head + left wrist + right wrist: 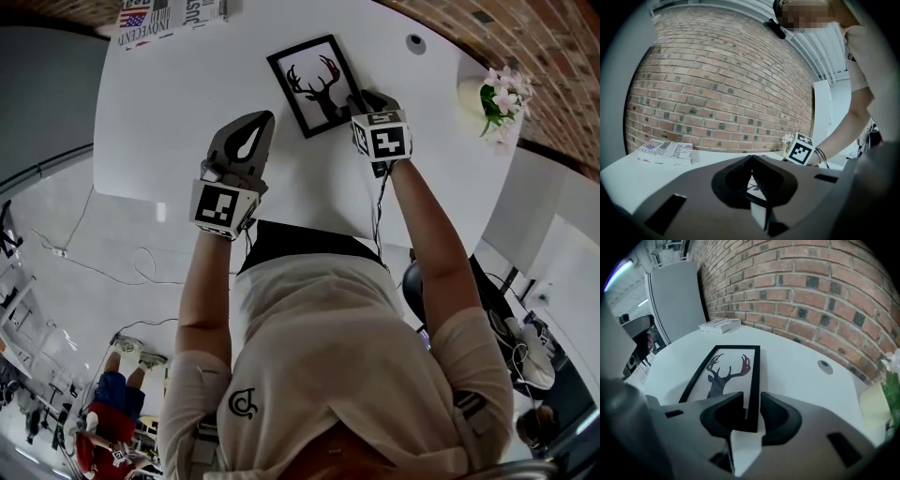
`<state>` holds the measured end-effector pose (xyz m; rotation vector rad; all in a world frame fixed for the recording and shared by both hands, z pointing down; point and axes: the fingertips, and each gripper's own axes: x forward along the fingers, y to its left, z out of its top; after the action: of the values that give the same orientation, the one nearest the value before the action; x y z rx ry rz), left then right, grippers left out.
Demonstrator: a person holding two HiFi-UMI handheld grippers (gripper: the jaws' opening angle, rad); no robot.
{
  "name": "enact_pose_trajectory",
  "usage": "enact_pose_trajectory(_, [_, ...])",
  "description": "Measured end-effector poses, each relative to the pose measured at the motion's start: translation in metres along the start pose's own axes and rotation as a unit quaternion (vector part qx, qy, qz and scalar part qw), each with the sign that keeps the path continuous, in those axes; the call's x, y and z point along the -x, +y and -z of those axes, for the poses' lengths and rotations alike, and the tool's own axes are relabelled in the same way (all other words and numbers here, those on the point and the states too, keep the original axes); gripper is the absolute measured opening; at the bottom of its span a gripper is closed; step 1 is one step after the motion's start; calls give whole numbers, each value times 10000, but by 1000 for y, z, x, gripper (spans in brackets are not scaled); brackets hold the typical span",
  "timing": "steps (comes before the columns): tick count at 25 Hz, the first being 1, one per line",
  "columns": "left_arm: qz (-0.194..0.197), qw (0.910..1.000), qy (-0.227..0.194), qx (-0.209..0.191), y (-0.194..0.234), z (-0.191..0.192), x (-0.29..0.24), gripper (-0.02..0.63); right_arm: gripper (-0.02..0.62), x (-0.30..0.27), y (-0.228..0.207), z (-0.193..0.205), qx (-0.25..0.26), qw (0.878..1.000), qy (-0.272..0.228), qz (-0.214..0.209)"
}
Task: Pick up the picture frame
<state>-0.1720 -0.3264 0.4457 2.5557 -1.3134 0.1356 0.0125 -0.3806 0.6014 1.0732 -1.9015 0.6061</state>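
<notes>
Black rectangular picture frame [725, 375] lies on smooth table [797, 363].

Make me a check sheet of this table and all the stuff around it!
Surface: white table.
Job's things: picture frame with a deer, lying flat.
Clutter: newspaper, flowers, small round cap.
Grippers: left gripper shut, empty; right gripper open, jaws either side of the frame's edge.
Cables: cable from the right gripper; floor cables.
Surroundings: brick wall.
</notes>
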Motion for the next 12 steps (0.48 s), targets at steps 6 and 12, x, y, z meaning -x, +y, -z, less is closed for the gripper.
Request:
enact_pose_trajectory(6, [152,9999,49,19,-4,6,-3,15,109,-4,-2,8,-528,9985,117,-105])
enact_pose_trajectory(12, [267,9996,24,-63,-7,6,-5,15,91,-1,-1,11,-516,9986,122,40])
